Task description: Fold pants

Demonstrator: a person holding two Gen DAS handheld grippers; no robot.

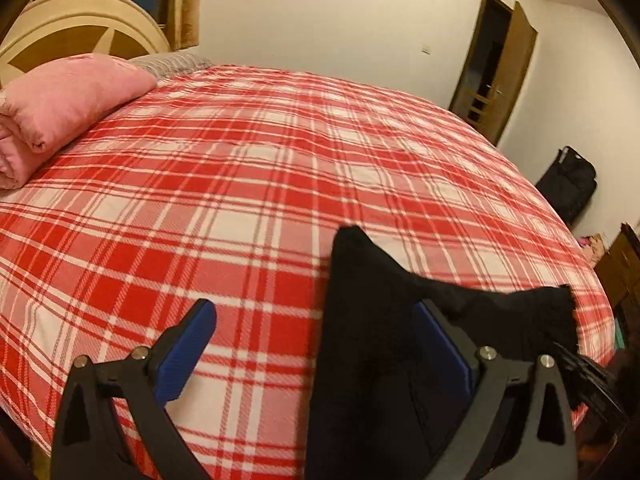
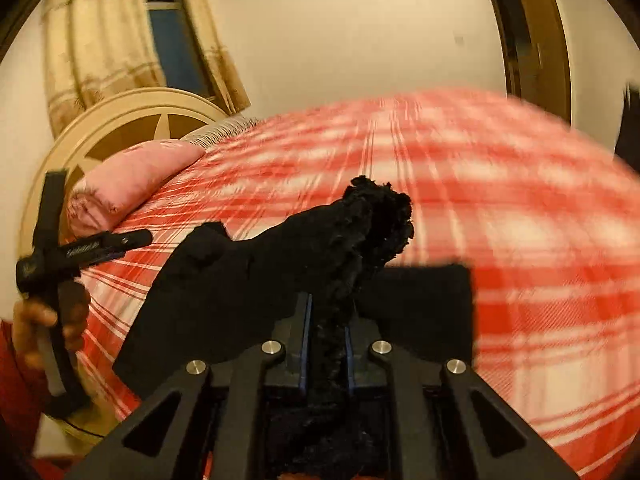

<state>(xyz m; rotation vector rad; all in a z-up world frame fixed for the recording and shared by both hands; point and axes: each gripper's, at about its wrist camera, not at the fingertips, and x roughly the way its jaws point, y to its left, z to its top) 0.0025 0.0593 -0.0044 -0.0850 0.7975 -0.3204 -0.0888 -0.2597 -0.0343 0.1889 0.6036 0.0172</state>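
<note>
At the far left, a folded pink quilt [image 1: 60,108] is lying against the cream curved wooden headboard [image 1: 76,20], with beige patterned curtains [image 1: 184,0] hanging behind it. The red-and-white plaid bedspread [image 1: 240,184] is stretching flat and smooth across the whole bed under my tools.

My left gripper [image 1: 316,344] is hovering over the near edge of the bed with its blue-padded fingers [image 1: 188,352] standing wide apart, plaid showing between them. The black soft-fabric pants [image 1: 380,320] are draping over its right finger, hiding most of that pad, and rising to a peak above the bedspread (I cannot tell whether the cloth is merely lying on that finger or caught on it). Nothing is being pinched between the two fingers.

Moving right, my right gripper [image 2: 326,344] is pressing its two fingers close together on a bunched, fuzzy-textured strip of the pants [image 2: 352,240], which is sticking up between the pads like a rough tuft. A flatter sheet of the same dark cloth is spreading to either side, lifted off the bed. In the right wrist view my left hand [image 2: 44,320] is gripping the handle of the other tool, well to the left of the fabric; the plaid there is blurring heavily.

Further right, a brown wooden door [image 1: 500,72] is standing ajar in the white wall, a black suitcase [image 1: 568,184] is sitting on the floor beside the bed, and a brown wooden cabinet [image 1: 620,264] is showing at the edge.
</note>
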